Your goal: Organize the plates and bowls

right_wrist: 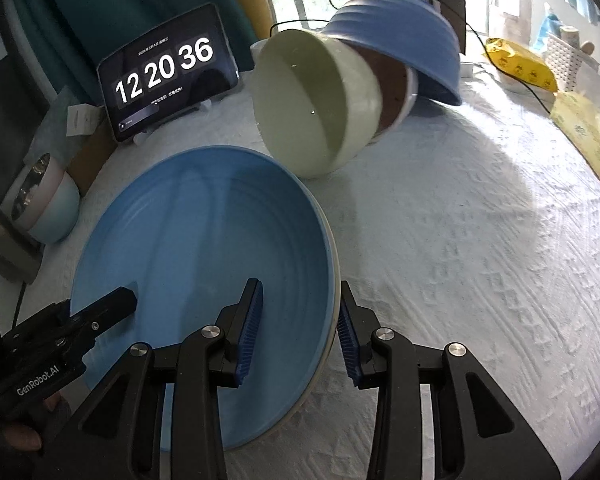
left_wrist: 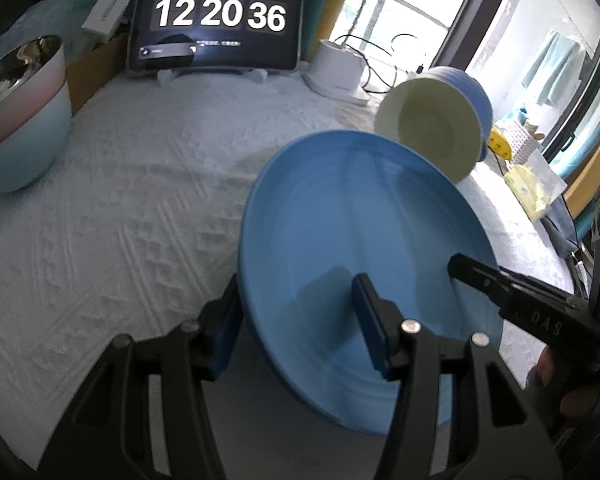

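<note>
The round blue ridged plate (right_wrist: 204,264) hangs clamped at opposite rims by the left gripper (left_wrist: 300,320) and right gripper (right_wrist: 300,328), not yet placed, while the tipped cream bowl (right_wrist: 312,108) and blue ribbed bowl (right_wrist: 404,40) lie unsorted.

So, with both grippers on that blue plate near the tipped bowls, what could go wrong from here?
1. The blue plate is held only at opposite rim edges by the left gripper and right gripper; uneven motion could let it slip.
2. The tipped cream bowl leans close beyond the plate's far rim; a bump might roll it.
</note>
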